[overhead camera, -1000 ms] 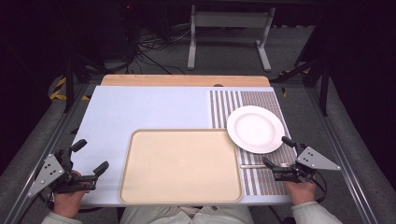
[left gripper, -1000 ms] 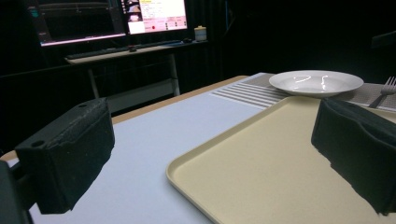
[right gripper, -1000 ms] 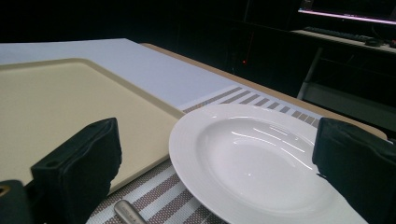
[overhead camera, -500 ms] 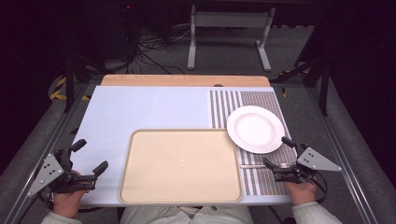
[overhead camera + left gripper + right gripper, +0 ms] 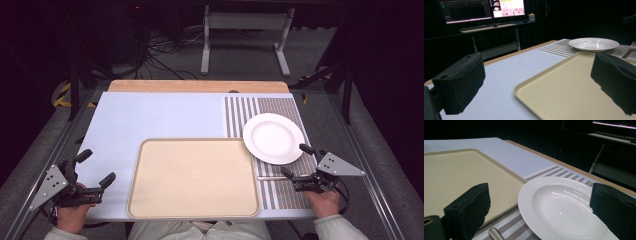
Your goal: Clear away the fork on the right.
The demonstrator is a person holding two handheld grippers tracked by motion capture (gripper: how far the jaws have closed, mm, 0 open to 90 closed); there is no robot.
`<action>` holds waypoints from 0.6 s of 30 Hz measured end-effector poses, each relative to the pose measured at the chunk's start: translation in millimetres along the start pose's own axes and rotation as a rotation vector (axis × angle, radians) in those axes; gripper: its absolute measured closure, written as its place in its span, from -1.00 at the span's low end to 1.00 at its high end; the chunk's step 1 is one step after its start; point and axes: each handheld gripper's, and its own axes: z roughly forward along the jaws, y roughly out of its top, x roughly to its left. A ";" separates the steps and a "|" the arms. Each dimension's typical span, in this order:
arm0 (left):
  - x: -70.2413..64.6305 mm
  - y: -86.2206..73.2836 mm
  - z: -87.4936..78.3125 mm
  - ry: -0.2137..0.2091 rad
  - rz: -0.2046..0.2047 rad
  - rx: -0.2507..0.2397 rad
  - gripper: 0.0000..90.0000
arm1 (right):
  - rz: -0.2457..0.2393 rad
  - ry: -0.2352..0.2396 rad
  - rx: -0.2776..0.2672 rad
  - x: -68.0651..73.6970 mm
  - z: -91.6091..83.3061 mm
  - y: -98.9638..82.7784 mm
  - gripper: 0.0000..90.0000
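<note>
Both grippers rest wide open at the table's near edge: the right gripper point(image 5: 295, 160) faces the white plate point(image 5: 273, 138) on the striped mat, probably to lift it; the left gripper point(image 5: 96, 165) waits beside the beige tray point(image 5: 192, 177)

On the counter point(image 5: 165, 117) a tray point(image 5: 194, 177) lies at the near edge, about in the middle. To its right a striped mat point(image 5: 280, 107) runs from the near edge toward the far side, and a plate point(image 5: 273, 138) sits on that mat, just beside the tray's far right corner. A fork point(image 5: 272, 177) lies on the mat nearer than the plate, close against the tray's right rim. The left claw point(image 5: 95, 167) rests at the counter's near left corner, left of the tray and apart from it; the right claw point(image 5: 296, 161) hovers at the mat's near right, just beside the plate's near edge. Beyond the counter stands a metal frame point(image 5: 245, 30) on the floor.
</note>
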 end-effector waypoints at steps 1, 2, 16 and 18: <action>0.0 0.0 -0.1 -0.001 0.000 0.001 -1.00 | -0.003 0.005 0.002 -0.4 2.0 2.7 -0.92; 0.1 0.1 0.1 -0.001 0.001 0.000 -1.00 | -0.008 0.011 0.005 -1.0 3.9 4.9 -0.91; 0.8 0.2 0.9 -0.005 -0.002 -0.001 -0.99 | -0.025 0.043 0.164 -13.2 25.5 33.7 -0.91; 0.8 0.1 1.2 -0.005 0.000 0.000 -0.99 | -0.039 0.049 0.184 -14.6 25.3 36.5 -0.87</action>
